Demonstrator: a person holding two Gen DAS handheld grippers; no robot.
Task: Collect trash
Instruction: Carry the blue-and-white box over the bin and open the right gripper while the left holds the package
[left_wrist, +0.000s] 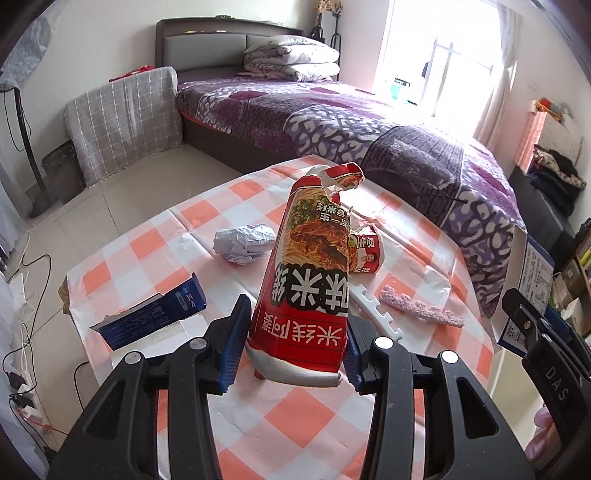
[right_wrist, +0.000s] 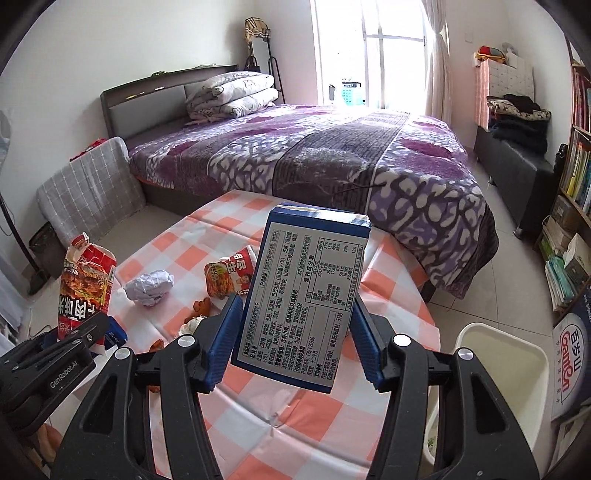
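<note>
Gripping a torn red noodle packet (left_wrist: 303, 295) by its lower end, the left gripper (left_wrist: 291, 347) held it upright above the checked tablecloth (left_wrist: 147, 266), blue pads pressed to both sides, clear of the cloth. And over on the other side, the right gripper (right_wrist: 291, 339) had a blue-edged carton (right_wrist: 303, 302) clamped between its pads, printed label panel facing the camera, lifted off the table!

Plenty of rubbish was left down there. A crumpled ball of white paper (left_wrist: 243, 240) lay near the middle of the cloth. Just behind the raised packet sat a second, smaller red wrapper (left_wrist: 365, 254). A dark blue box (left_wrist: 151, 314) lay on its side near the left edge, one end torn open. A white toothed strip (left_wrist: 373, 310) and a pale pink knitted piece (left_wrist: 421, 308) lay to the right of the packet, close together.

From the right wrist view, the red packet showed at far left in the other gripper, some orange scraps (right_wrist: 201, 306) lay on the cloth, and a cream plastic bin (right_wrist: 498, 373) stood beside the table on the right, close under the carton hand. A bed with a purple blanket (right_wrist: 332, 158) filled the room beyond.
</note>
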